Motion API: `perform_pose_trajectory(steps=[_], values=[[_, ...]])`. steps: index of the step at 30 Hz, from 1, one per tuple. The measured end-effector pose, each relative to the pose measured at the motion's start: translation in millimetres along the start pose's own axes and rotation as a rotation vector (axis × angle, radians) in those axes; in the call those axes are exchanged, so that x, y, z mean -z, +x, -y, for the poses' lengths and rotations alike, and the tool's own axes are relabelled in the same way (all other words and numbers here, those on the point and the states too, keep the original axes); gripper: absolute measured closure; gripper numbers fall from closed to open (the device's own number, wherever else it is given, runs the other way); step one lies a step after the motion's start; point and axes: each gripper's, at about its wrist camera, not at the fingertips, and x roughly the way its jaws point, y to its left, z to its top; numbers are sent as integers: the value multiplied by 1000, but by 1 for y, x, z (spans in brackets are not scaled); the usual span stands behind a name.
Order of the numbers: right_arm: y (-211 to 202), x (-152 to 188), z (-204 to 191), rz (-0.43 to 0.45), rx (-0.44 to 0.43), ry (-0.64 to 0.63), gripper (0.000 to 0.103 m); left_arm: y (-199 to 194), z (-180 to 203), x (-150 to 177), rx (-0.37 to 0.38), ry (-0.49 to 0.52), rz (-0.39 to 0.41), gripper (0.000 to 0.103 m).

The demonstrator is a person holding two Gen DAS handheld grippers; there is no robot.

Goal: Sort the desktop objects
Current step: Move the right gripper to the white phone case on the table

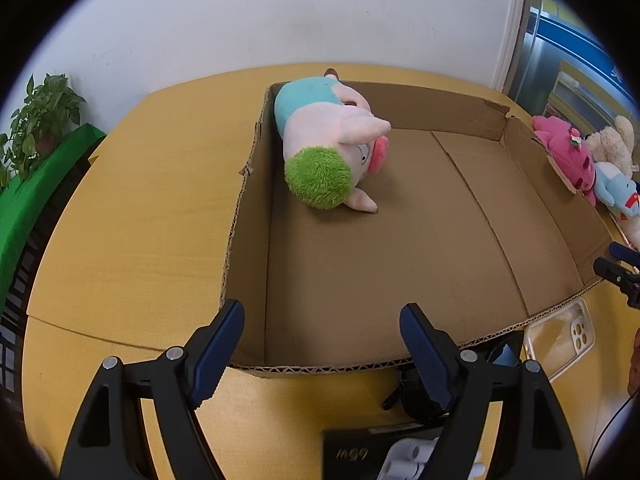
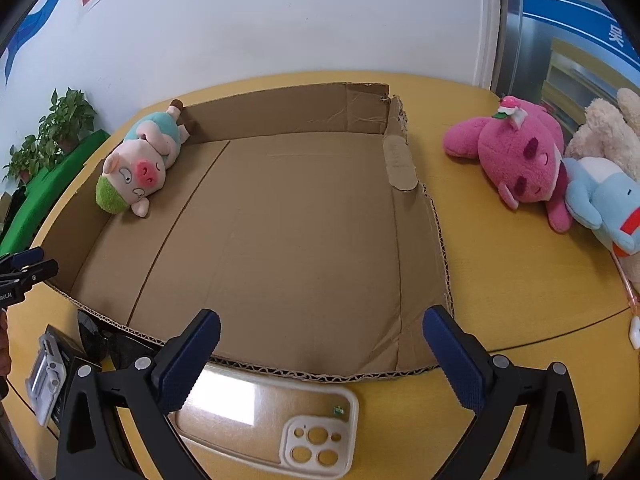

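the left gripper (image 1: pixel 322 322) hangs over the near left corner of the shallow cardboard box (image 1: pixel 520 168) with its jaws apart and nothing between them. the right gripper (image 2: pixel 322 330) hangs over the near edge of the same box (image 2: pixel 420 216), jaws wide apart and empty, above a clear phone case (image 2: pixel 280 420) lying on the yellow counter (image 2: pixel 520 280). a pig plush (image 2: pixel 136 164) with a green tuft lies in the box's far left corner. a pink plush (image 2: pixel 516 156) and a blue plush (image 2: pixel 604 196) lie outside the box on its right. dark items, possibly sunglasses (image 2: pixel 100 340), sit beside the case.
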Motion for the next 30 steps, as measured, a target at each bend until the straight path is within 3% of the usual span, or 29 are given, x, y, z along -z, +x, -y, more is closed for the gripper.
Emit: perform_pose_trajectory(steps=[8, 15, 19, 22, 24, 27, 30], values=[[-14, 5, 0, 16, -32, 17, 0, -19, -7, 4, 2, -21, 19, 23], [-108, 15, -13, 293, -140, -58, 0, -99, -2, 26, 65, -19, 212, 23], [-120, 27, -5, 313, -282, -30, 0, -116, 10, 45, 122, -40, 230, 23], [-105, 40, 13, 246, -301, 32, 0, -115, 34, 57, 177, -25, 202, 23], [-83, 50, 24, 159, -188, 64, 1, -109, 50, 63, 204, -11, 178, 23], [-54, 63, 26, 54, -64, 27, 20, -92, 79, 70, 251, 25, 120, 23], [-26, 74, 24, -59, -37, 20, 35, -75, 105, 77, 287, 50, 86, 23]])
